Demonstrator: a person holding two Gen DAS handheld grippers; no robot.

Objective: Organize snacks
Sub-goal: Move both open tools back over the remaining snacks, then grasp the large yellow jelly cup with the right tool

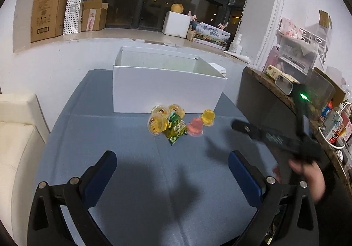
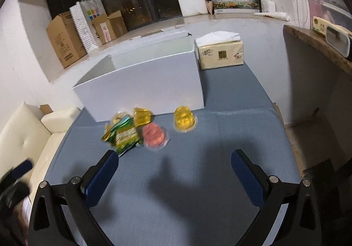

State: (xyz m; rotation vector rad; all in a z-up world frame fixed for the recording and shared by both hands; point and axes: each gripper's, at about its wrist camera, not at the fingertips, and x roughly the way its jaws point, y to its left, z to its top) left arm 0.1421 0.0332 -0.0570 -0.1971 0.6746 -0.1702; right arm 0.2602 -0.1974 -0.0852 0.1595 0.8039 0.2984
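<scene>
Both the left gripper [image 1: 172, 163] and right gripper [image 2: 175, 162] were spread wide, holding nothing, above the blue table [image 1: 132, 180]. The snacks [image 1: 176, 123] lay clustered just before the white box [image 1: 167, 89].

Long printed box [image 2: 235, 1] on windowsill behind white box [image 2: 140, 83]: large white Chinese characters on landscape picture, too blurred to read. Tissue pack [image 2: 221, 54] right of white box: dark square logo, small print illegible. Cardboard cartons [image 1: 47, 9] left on sill: printed marks, unreadable. Snack wrappers [image 1: 175, 128]: lettering too small to read.
</scene>
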